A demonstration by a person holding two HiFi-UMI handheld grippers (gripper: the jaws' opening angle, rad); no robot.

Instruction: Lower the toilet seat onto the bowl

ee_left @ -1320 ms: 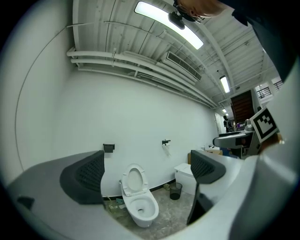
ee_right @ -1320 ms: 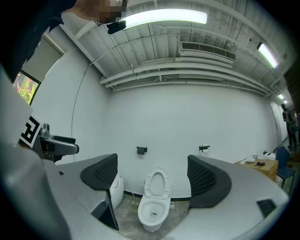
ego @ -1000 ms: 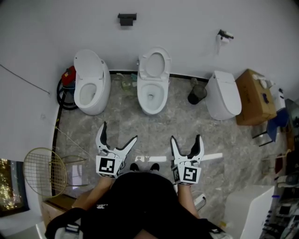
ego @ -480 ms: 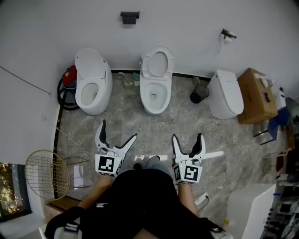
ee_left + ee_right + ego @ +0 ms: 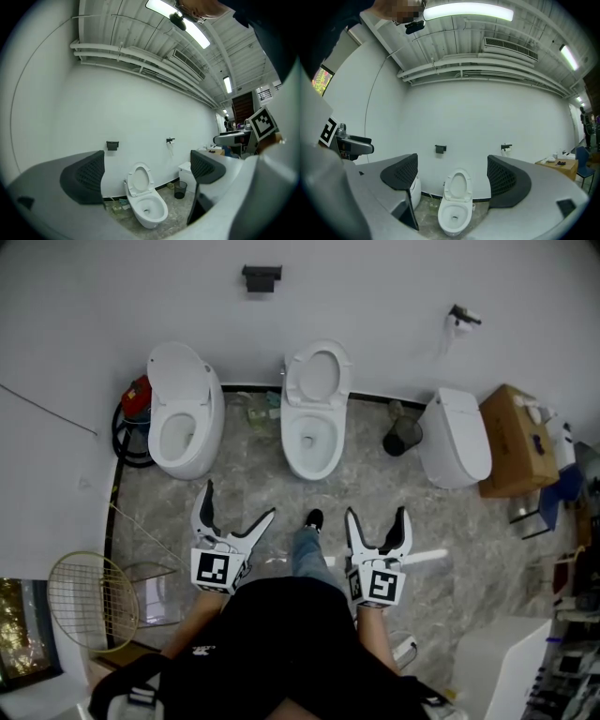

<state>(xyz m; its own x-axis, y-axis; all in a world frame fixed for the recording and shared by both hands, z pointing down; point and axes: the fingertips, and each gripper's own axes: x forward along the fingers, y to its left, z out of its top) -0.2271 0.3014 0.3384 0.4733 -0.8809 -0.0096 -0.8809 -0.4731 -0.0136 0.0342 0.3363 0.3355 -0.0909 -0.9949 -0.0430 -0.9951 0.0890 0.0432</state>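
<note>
Toilet seat [image 5: 319,376] upright at upper centre above its bowl [image 5: 309,442], your shoe [image 5: 314,518] now stepped forward between left claw [image 5: 240,502] and right claw [image 5: 376,513], both spread apart, empty, open floor [image 5: 366,474] ahead of you

white toilet seat [image 5: 317,377]: an oval ring with an open centre, raised and leaning back toward the wall. white bowl [image 5: 309,439]: uncovered, drain hole visible at the bottom, standing on the grey marbled floor as the middle of three toilets.
</note>
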